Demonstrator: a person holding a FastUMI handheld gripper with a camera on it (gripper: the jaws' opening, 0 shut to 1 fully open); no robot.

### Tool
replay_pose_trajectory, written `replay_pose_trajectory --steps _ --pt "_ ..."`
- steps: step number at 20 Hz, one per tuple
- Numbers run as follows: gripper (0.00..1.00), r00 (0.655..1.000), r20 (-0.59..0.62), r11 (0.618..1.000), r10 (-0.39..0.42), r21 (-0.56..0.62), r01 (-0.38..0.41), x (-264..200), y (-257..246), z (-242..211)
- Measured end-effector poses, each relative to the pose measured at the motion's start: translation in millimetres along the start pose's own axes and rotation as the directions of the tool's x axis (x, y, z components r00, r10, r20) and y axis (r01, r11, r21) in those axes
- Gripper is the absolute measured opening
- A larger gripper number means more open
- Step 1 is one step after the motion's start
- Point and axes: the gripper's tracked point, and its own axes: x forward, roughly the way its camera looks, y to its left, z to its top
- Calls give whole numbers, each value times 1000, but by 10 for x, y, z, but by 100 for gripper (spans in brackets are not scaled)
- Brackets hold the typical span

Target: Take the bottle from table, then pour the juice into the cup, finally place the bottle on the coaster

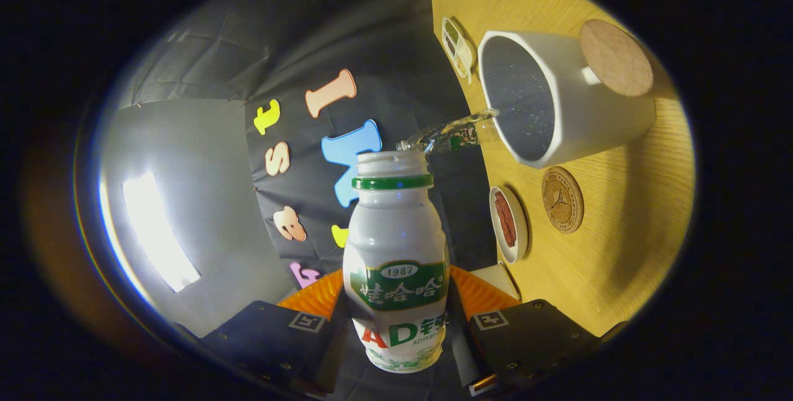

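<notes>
A dark creased cloth wall [347,29] backs a light wood-grain table [619,215], with a bright rectangular light panel [158,233] glaring off to one side.

On the wooden table [619,233], a small white dish [509,225] holding something red sits near the booth wall. Farther along the table's edge lies a little packet [457,48].
</notes>
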Motion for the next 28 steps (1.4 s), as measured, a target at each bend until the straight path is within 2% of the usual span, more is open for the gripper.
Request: replay_pose_trajectory --steps 28 --pt "71 1000 28 994 -1 110 -2 -8 18 36"
